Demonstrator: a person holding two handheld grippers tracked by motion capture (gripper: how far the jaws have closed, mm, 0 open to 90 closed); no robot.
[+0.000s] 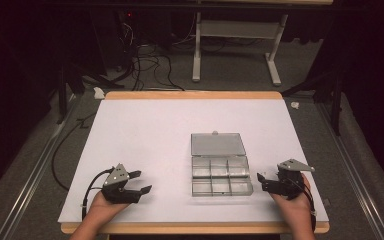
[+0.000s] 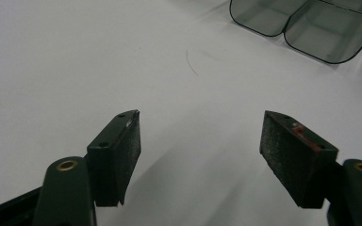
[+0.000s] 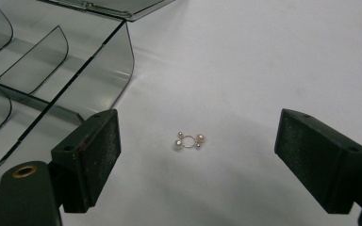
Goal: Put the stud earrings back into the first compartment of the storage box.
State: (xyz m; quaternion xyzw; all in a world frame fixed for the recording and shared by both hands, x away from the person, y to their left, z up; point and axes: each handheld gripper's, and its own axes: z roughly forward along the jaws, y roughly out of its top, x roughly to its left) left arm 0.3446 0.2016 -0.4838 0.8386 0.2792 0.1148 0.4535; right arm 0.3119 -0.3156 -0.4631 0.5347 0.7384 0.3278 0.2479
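Resting at the table's near left, the left gripper has its jaws spread over bare white tabletop. The clear compartment box lies open mid-table. Beside it, the right gripper stands with jaws spread around a tiny pearl ring on the table, its detail too small to make out.

No legible text, labels or numbers.

— Where does the compartment box sit?
— On the table, between the left gripper and the right gripper, nearer the right one, with its lid lying open behind it.
— And the small beaded ring?
— On the table ahead of the right gripper, between its spread jaws, just beside the box's wall.
— Ahead of the left gripper?
— Bare table, the box's corner farther off to its right.
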